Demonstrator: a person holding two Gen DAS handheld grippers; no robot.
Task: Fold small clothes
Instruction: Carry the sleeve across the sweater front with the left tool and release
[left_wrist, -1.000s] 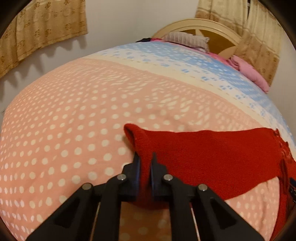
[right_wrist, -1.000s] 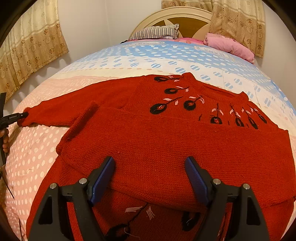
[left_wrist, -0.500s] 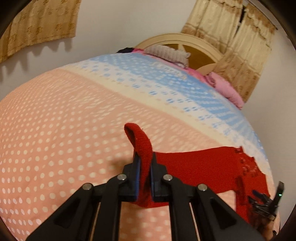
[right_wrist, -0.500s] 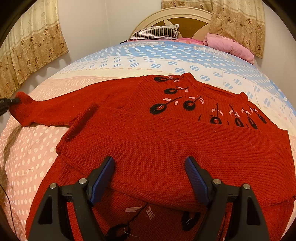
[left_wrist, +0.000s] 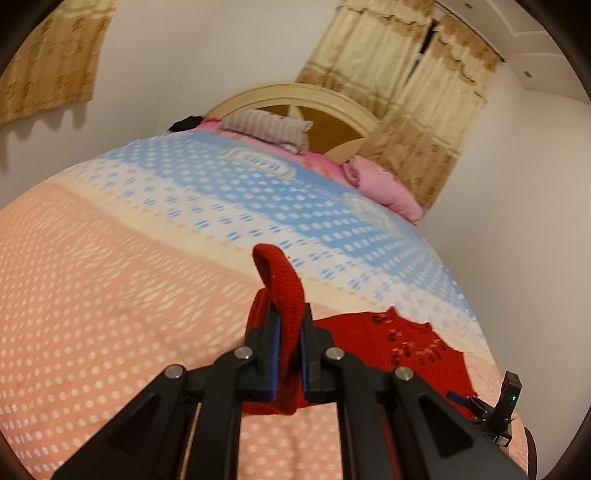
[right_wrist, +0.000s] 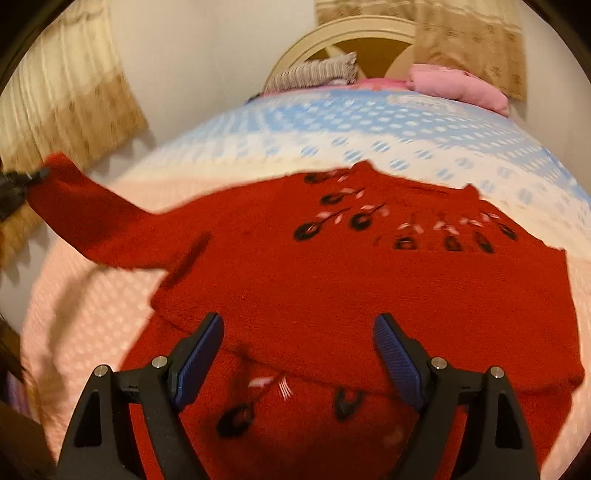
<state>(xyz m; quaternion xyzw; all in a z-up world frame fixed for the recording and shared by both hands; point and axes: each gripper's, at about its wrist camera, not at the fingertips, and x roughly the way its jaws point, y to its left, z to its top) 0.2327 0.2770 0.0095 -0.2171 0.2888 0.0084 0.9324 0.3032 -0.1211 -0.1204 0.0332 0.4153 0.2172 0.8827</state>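
1. Left wrist view: your left tool (left_wrist: 289, 334) is pinched on the cuff of the sleeve (left_wrist: 282, 295), which stands up between the pads and curls over just ahead of the tips. Gripping at the cuff gives you the whole sleeve to swing with one hand, which is likely why you took it there.

2. The rest of the sweater (left_wrist: 399, 343) lies flat on the bed (left_wrist: 110, 277), ahead and to the right of that tool. The sleeve is raised clear of the cover, so it can travel without dragging.

3. Right wrist view: your right tool (right_wrist: 295, 354) is spread wide, holding nothing, and hovers low over the sweater's body (right_wrist: 332, 280). The lifted sleeve (right_wrist: 85, 210) hangs far off to its left, with the left tool's tip just visible at the frame edge.

4. Directly ahead of the right tool a band of knit is already folded across the chest, and its edge runs between the pads. I judge this to be the other sleeve, laid in first.

5. Judged from this, the fold is partly done: one side is in, and this sleeve looks due to cross next.

6. The knit is thick and floppy. Expect it to sag and twist unless you carry it level over the body before releasing.

7. The right tool looks well placed to pin the body if it shifts.
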